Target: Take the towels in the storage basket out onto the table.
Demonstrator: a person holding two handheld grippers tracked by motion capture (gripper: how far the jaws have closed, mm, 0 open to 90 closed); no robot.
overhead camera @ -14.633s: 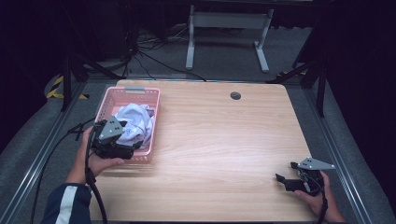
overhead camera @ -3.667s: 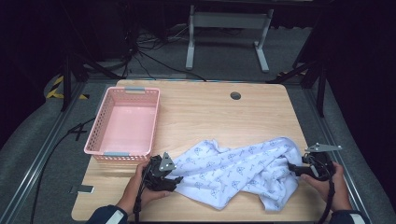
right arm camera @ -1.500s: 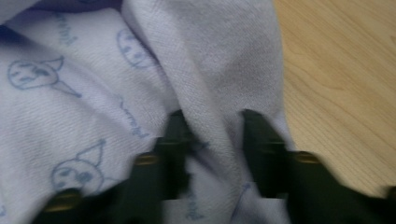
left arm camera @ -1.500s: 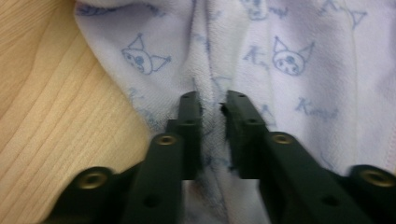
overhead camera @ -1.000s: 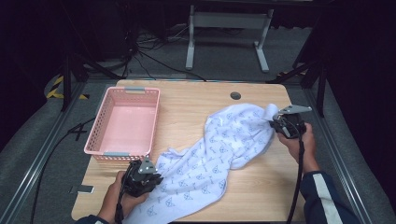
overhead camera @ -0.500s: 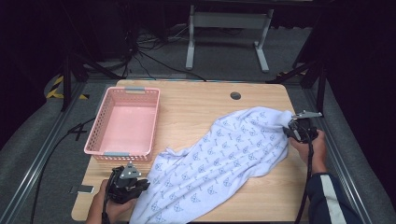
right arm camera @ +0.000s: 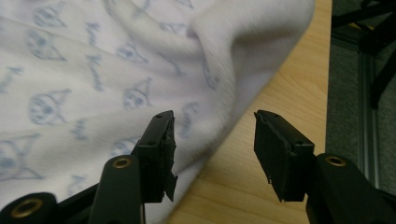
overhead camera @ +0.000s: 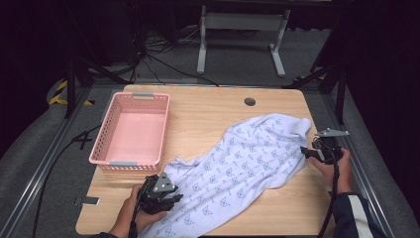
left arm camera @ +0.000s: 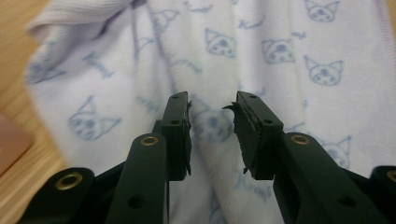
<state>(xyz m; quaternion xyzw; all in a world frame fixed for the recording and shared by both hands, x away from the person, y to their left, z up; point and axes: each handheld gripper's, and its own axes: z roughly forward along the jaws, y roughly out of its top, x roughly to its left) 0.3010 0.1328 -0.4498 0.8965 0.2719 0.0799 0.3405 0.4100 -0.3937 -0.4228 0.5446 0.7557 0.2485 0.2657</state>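
Pale lilac cloth (overhead camera: 247, 163) printed with little cat faces is lying spread slantwise across the wooden table (overhead camera: 208, 111) in the high view, running from the near left edge up toward the far right. The left gripper (overhead camera: 166, 196) is sitting over its near end, and the right gripper (overhead camera: 309, 152) is waiting just beside its far right edge. The pink basket (overhead camera: 132, 130) is standing apart at the left, with nothing in it.

In the left gripper view, the jaws are standing parted over a soft fold of the cloth (left arm camera: 233, 56), gripping nothing.

In the right gripper view, the jaws are spread wide, straddling the cloth's edge (right arm camera: 219, 70) where it meets bare wood (one jaw over fabric, the other over table), and holding nothing.

To flatten it well, each gripper is probably needing to pinch a true corner rather than a mid-fold, then draw outward evenly so no ridge stays bunched.

The tabletop is looking smooth and flat. Beyond it, grey carpet, trailing cables (overhead camera: 163, 64) and a metal stand (overhead camera: 237, 34) are sitting in a dark room.
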